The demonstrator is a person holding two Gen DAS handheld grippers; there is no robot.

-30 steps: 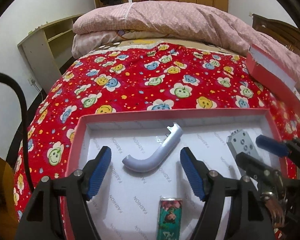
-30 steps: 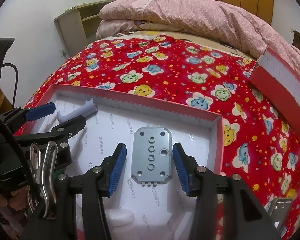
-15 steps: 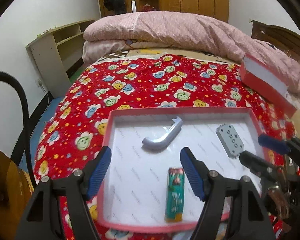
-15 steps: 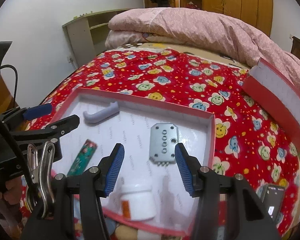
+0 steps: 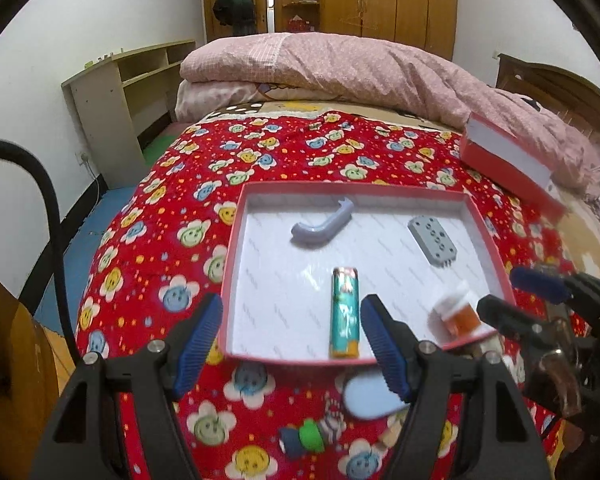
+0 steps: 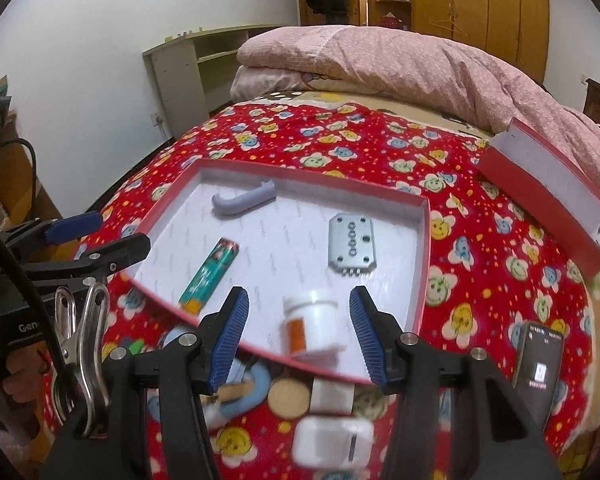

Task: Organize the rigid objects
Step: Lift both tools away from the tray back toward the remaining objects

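1. Red flower-print bedding [image 5: 260,160] carries the shallow red box [image 5: 236,224], so sorted pieces are kept together.
2. Inside are laid a grey handle [image 5: 322,228], lighter [image 5: 344,312], grey plate [image 5: 432,240] and pill bottle [image 6: 314,320].
3. Left gripper [image 5: 292,344] and right gripper [image 6: 298,336] are held spread, empty, above unsorted items at the near edge.

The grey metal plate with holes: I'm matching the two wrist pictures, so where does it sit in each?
Left wrist: the grey metal plate with holes lies right of centre, in the red-rimmed white tray's far right part.
Right wrist: the plate lies just right of centre, near the tray's right wall.
Shared landmark: the curved lilac plastic handle.
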